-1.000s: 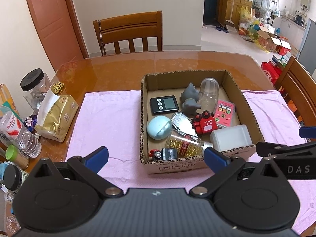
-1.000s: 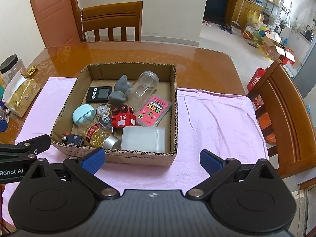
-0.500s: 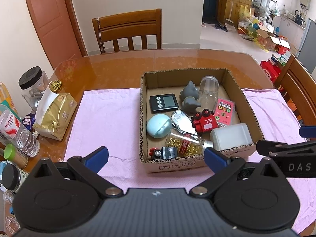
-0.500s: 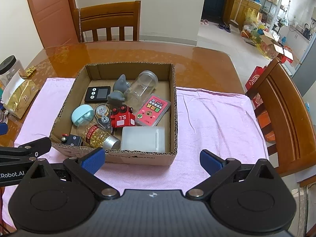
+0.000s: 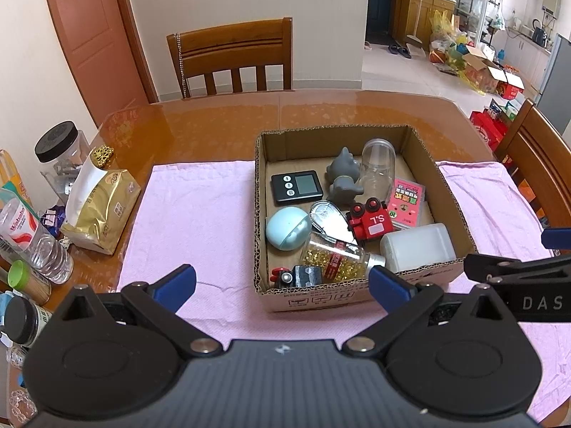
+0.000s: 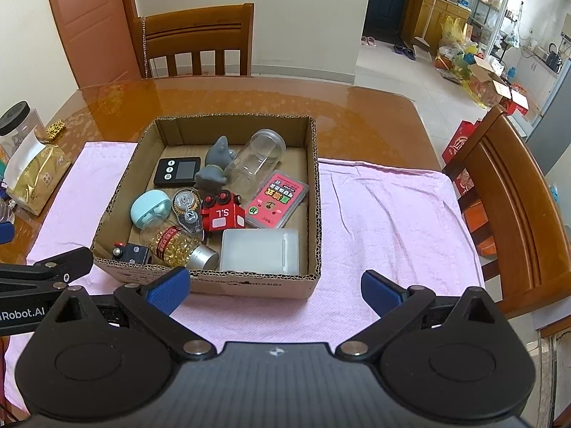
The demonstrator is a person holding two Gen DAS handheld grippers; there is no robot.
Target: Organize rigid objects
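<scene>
1. Since 1 second ago, almost nothing has changed. Both views have slid a tiny bit, so you moved your tools just a little. Every toy and jar in the cardboard box [image 5: 433, 164] sits where it sat before.
2. That means the job looks the same as it did. All the hard things are in the box, and the pink cloth [image 5: 200, 210] around it is bare. This could be the toys all packed away, or a full box waiting to be sorted out. These pictures cannot tell you which.
3. In the box you can see the black timer [image 5: 296, 186], the gray toy [image 5: 343, 174], the clear jar [image 5: 377, 164], the red robot [image 5: 371, 219], the blue egg [image 5: 288, 227] and the pill bottle [image 5: 339, 256].
4. Your left tool [image 5: 282, 281] is wide open. It holds nothing and touches nothing.
5. Your right tool [image 6: 274, 287] is wide open too, with nothing in it. It hangs near the front of the box.
</scene>
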